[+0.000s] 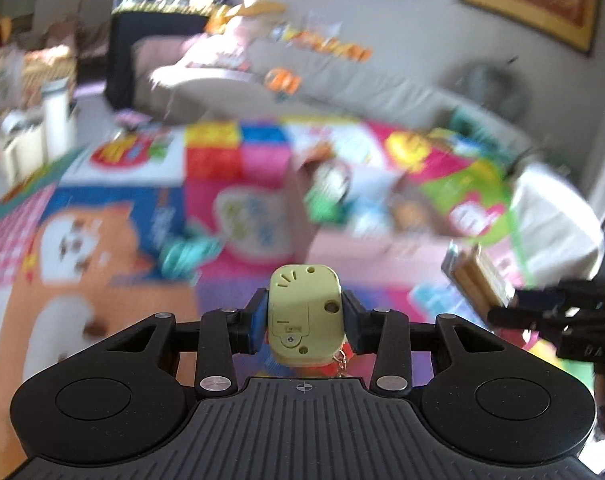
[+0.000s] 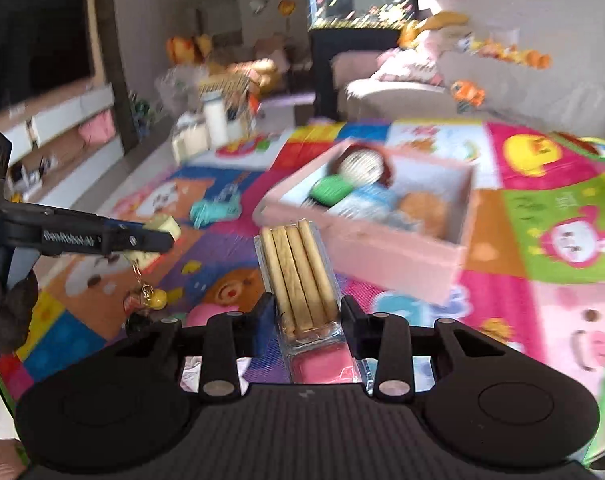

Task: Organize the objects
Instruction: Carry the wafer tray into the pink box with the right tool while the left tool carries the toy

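My left gripper (image 1: 304,320) is shut on a pale yellow plastic toy (image 1: 302,304), held above the mat. A small charm on a gold chain (image 2: 148,298) hangs under the toy. My right gripper (image 2: 306,320) is shut on a clear packet of biscuit sticks (image 2: 296,268) with a pink compartment at its near end. In the left wrist view this packet (image 1: 476,276) shows at the right edge, in the right gripper (image 1: 514,304). Ahead stands an open pink box (image 2: 366,244) with a green item, a round white and brown item and a blue packet inside.
A colourful play mat (image 2: 542,168) covers the floor. A teal toy (image 2: 214,208) lies on it left of the box. White bottles and jars (image 2: 206,128) stand at the mat's far left edge. A beige sofa (image 1: 362,92) runs behind the mat.
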